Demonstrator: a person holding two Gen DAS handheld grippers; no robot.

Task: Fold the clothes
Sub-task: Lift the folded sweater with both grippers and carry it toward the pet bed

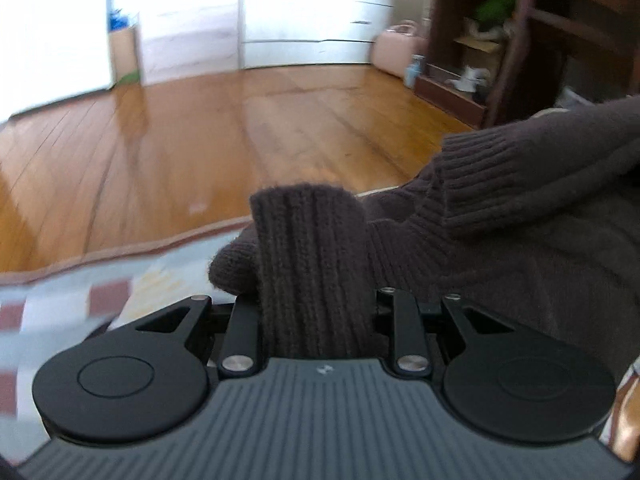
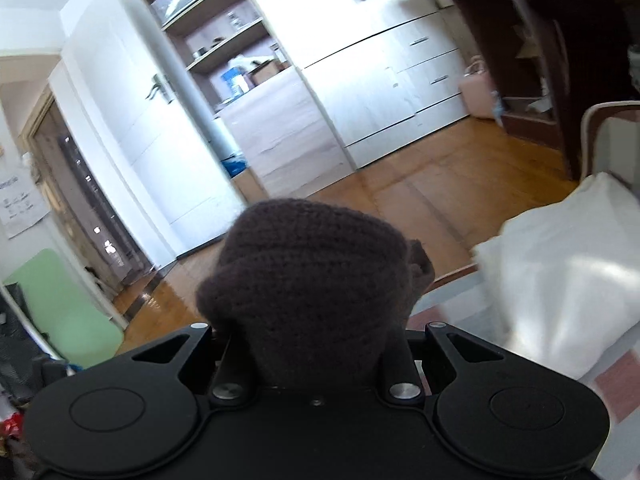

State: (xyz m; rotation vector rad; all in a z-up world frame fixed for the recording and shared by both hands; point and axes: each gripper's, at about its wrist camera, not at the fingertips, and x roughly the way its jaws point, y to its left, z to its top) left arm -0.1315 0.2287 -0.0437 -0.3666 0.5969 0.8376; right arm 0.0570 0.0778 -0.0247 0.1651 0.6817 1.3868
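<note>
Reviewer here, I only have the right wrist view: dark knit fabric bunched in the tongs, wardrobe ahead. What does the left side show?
Observer: The left tongs are shut on a ribbed band of the same dark brown knit sweater.
Reviewer: Is the sweater hanging free or lying on something?
Observer: In the left view its bulk spreads to the right of the tongs, with a ribbed cuff folded over on top; what it rests on is hidden.
Reviewer: Anything under the left tongs?
Observer: A checked bedcover in red, white and grey, with the wooden floor beyond its edge.
</note>
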